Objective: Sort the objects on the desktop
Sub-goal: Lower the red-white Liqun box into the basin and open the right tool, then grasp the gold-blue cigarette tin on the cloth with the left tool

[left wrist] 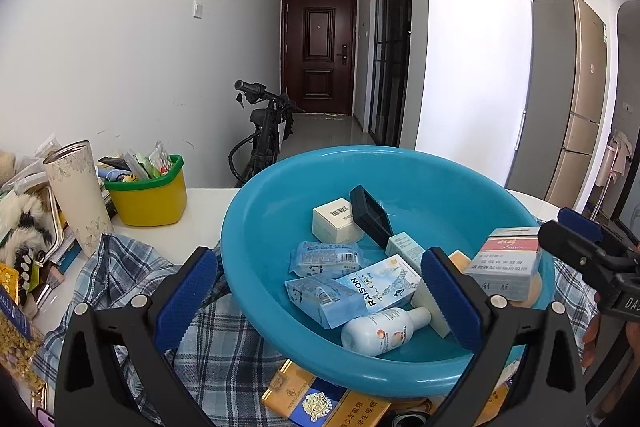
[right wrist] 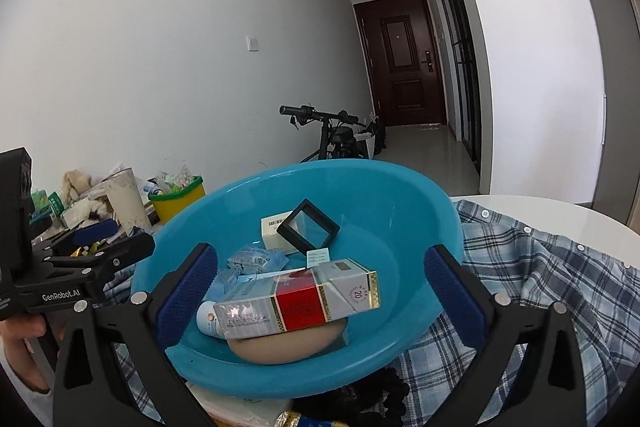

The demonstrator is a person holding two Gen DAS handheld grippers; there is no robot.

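A blue basin (left wrist: 280,195) (right wrist: 400,227) on the table holds a white bottle (left wrist: 380,331), a RAISON box (left wrist: 380,287), tissue packs (left wrist: 326,259), a black frame box (left wrist: 370,215) and a white box (left wrist: 332,223). A grey-and-red cigarette pack (right wrist: 304,303) (left wrist: 508,263) lies tilted on a tan round pad (right wrist: 288,345) at the basin's near side. My right gripper (right wrist: 320,279) (left wrist: 576,251) is open around the pack, with neither pad touching it. My left gripper (left wrist: 318,279) (right wrist: 100,243) stands open over the basin's near rim, holding nothing.
A plaid shirt (left wrist: 224,347) (right wrist: 540,287) lies under and around the basin. At the back left stand a yellow-green bin (left wrist: 148,195) full of packets and a tall tumbler (left wrist: 78,195). A gold cigarette carton (left wrist: 320,399) lies in front. A scooter (left wrist: 264,131) stands beyond the table.
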